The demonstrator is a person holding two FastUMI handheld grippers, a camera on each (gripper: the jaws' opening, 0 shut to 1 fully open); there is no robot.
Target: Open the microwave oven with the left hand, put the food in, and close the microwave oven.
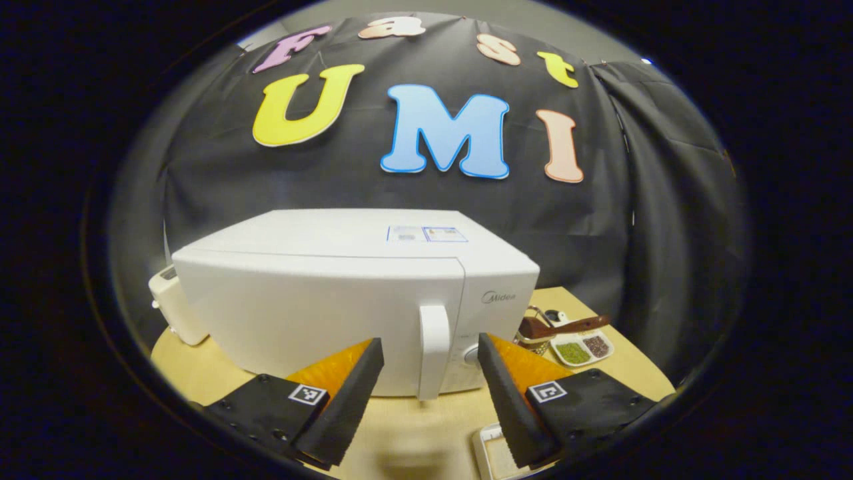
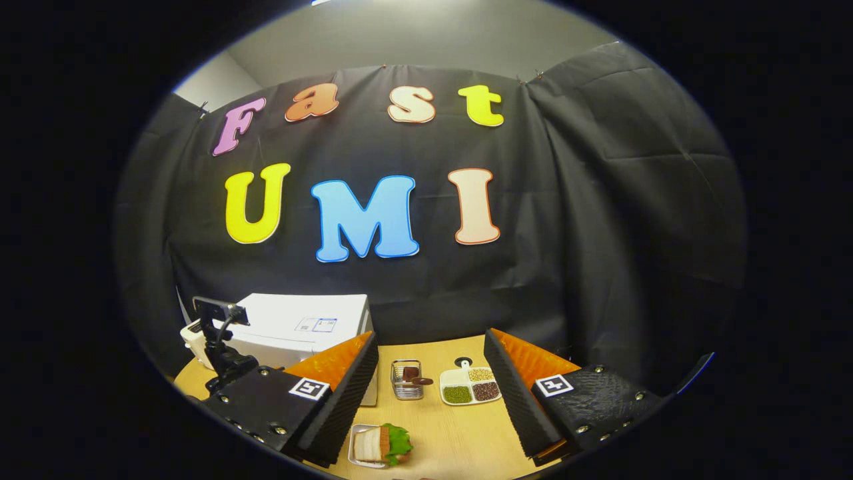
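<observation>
The white microwave (image 1: 320,293) stands shut on the wooden table, its upright handle (image 1: 433,350) at the door's right edge. My left gripper (image 1: 430,343) is open, level with the handle and a short way in front of it, its fingers to either side and not touching it. In the right gripper view the microwave (image 2: 300,323) sits at the left. The food, a sandwich with lettuce on a small white plate (image 2: 378,445), lies on the table just below my open right gripper (image 2: 430,340), which holds nothing.
A white toaster (image 1: 174,303) stands left of the microwave. To its right are a wire basket (image 2: 406,380) and a divided dish of beans (image 2: 470,387). A black rig (image 2: 223,347) shows in front of the microwave. The wooden table (image 2: 460,433) ends near the black cloth.
</observation>
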